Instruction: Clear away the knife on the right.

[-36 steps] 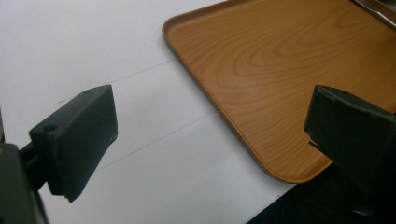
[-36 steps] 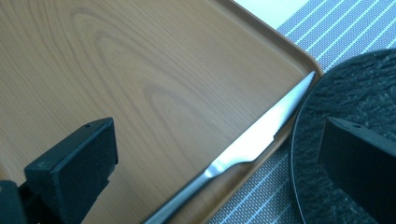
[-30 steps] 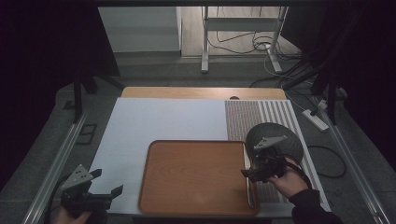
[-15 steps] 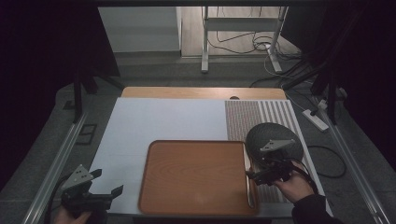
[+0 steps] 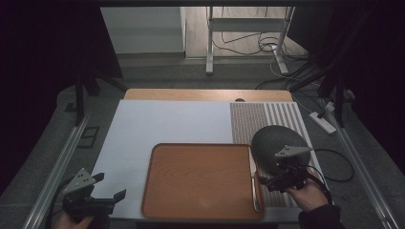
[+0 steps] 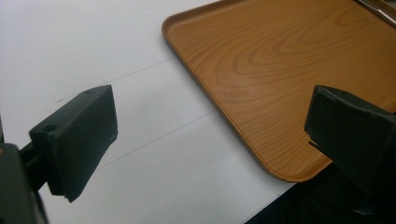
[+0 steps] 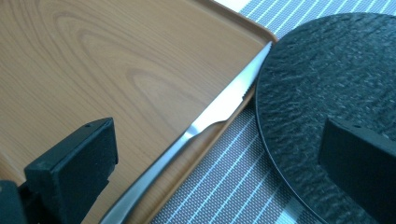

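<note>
A knife (image 7: 205, 123) lies along the tray's (image 5: 200, 176) right rim, the plate (image 5: 274, 143) just right of it

Desk surroundings and coverings

A white sheet (image 5: 167, 124) covers most of the desk (image 5: 191, 94), whose wooden far edge stays bare; in the left gripper view the sheet (image 6: 93, 46) shows faint straight lines across it; a grey striped placemat (image 5: 267, 119) lies along the sheet's right side, its pale stripes clear in the right gripper view (image 7: 224, 177); a metal rail (image 5: 55, 167) runs beside the desk on the left and another (image 5: 363, 176) on the right; a white power strip (image 5: 323, 122) lies on the floor to the right; beyond the desk stand a metal frame (image 5: 210, 43), loose cables (image 5: 239, 47) and a pale panel (image 5: 143, 28).
</note>
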### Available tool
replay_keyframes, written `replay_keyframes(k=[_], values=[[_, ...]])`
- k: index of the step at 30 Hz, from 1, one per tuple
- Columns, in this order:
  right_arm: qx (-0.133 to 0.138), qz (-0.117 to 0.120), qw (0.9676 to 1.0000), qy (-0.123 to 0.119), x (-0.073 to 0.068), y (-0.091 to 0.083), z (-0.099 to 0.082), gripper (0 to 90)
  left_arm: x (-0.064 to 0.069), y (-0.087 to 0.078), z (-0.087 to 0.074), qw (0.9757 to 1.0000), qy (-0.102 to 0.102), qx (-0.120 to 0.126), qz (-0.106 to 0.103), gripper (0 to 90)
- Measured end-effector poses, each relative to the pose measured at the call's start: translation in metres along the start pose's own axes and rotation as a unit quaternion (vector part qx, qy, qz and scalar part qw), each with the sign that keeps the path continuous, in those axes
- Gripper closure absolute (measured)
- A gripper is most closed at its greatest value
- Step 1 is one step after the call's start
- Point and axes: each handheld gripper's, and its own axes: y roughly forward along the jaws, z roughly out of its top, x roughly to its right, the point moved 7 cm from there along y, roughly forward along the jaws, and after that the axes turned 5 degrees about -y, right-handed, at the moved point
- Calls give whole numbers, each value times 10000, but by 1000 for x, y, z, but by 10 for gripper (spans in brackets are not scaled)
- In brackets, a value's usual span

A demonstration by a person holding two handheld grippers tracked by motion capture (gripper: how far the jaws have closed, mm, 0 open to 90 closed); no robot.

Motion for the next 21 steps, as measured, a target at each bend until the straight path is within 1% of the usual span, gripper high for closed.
replay_keyframes(k=[10,21], values=[[182,-67,9996,227,7,-12,-9,0,0,0,0,10000,0,-15,9,37],[242,-162,9989,370,10,-22,-19,0,0,0,0,10000,-4,-25,12,37]])
